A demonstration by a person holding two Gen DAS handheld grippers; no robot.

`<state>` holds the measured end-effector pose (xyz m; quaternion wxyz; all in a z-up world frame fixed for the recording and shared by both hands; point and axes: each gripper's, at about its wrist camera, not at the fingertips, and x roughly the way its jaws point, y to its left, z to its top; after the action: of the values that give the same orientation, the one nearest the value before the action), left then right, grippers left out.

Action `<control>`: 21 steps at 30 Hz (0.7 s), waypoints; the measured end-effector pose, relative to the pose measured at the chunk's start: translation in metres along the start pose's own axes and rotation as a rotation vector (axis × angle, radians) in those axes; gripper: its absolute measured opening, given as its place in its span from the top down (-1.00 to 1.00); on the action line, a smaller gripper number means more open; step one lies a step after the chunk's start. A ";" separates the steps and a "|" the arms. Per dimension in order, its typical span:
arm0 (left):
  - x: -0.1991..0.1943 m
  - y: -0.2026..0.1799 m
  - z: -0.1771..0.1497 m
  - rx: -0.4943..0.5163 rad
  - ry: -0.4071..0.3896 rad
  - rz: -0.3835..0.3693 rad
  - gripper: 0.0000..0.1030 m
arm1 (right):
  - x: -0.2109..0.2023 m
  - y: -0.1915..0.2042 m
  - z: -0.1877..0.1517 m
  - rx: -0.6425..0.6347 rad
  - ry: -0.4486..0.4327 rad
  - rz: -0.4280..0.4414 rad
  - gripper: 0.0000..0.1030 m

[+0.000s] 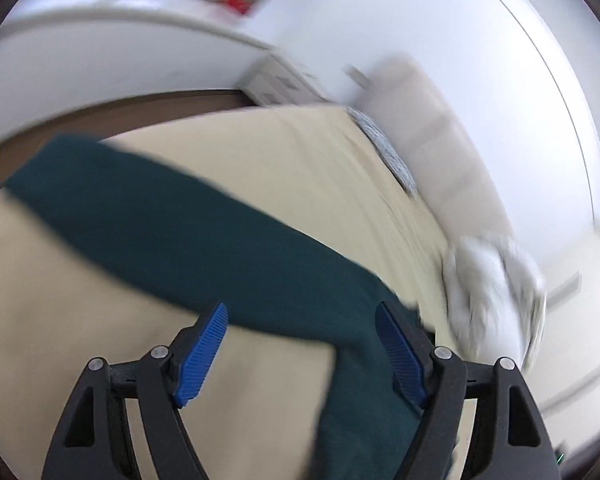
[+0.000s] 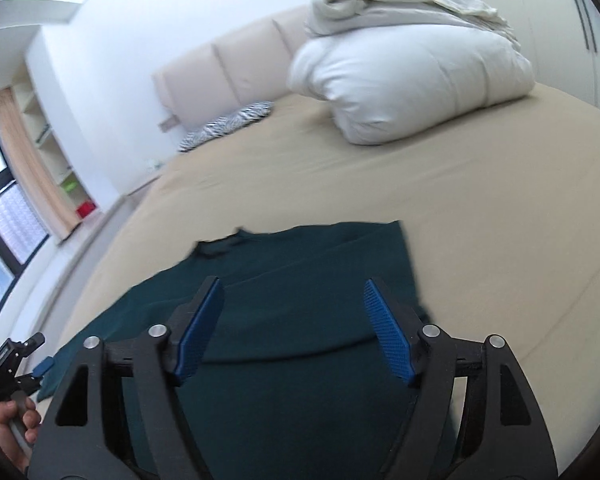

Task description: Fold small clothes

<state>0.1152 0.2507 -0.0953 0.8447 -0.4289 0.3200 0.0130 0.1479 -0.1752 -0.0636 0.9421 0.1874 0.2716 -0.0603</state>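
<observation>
Right gripper point(image 2: 294, 330) hung low over the dark green garment point(image 2: 284, 308), jaws spread wide, nothing held. Left gripper point(image 1: 300, 350) also agape, empty. Garment lay flat on tan bedsheet point(image 2: 480, 208), neckline twd the headboard point(image 2: 220, 80), long axis head-to-foot.

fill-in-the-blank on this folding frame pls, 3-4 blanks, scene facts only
1. The dark green garment lies on a ____ colored bed sheet.
2. Both the left gripper and the right gripper have their jaws ____.
3. The finger pads on the grippers are ____ in color.
4. A zebra-striped pillow lies against the ____.

Missing words: beige; open; blue; headboard
</observation>
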 end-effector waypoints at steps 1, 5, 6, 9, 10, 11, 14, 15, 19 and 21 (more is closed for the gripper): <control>-0.016 0.033 0.007 -0.123 -0.032 0.002 -0.52 | -0.003 0.010 -0.010 0.004 0.022 0.033 -0.39; -0.046 0.101 0.017 -0.330 -0.095 0.017 -0.49 | -0.007 0.040 -0.044 0.009 0.113 0.125 -0.39; -0.047 0.107 0.018 -0.349 -0.098 0.000 -0.48 | -0.005 0.048 -0.049 0.002 0.125 0.129 -0.39; -0.043 0.117 0.026 -0.394 -0.128 -0.025 -0.48 | -0.001 0.072 -0.067 -0.009 0.169 0.152 -0.39; -0.039 0.119 0.028 -0.409 -0.133 -0.030 -0.48 | -0.001 0.078 -0.071 -0.007 0.175 0.158 -0.39; -0.033 0.122 0.032 -0.432 -0.136 -0.038 -0.47 | -0.002 0.083 -0.074 -0.005 0.178 0.162 -0.39; -0.019 0.130 0.043 -0.473 -0.138 -0.039 -0.25 | -0.008 0.094 -0.083 0.002 0.176 0.170 -0.39; -0.013 0.136 0.047 -0.501 -0.145 -0.038 -0.07 | -0.010 0.096 -0.085 -0.001 0.174 0.164 -0.39; -0.001 0.155 0.054 -0.587 -0.149 -0.020 0.74 | -0.025 0.079 -0.087 0.021 0.183 0.156 -0.39; -0.003 0.148 0.058 -0.543 -0.152 0.015 0.80 | -0.031 0.068 -0.088 0.036 0.190 0.153 -0.39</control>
<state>0.1000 0.3873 -0.1752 0.7205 -0.6348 0.2436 0.1365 0.0938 -0.0786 -0.0940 0.9105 0.2291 0.3432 0.0251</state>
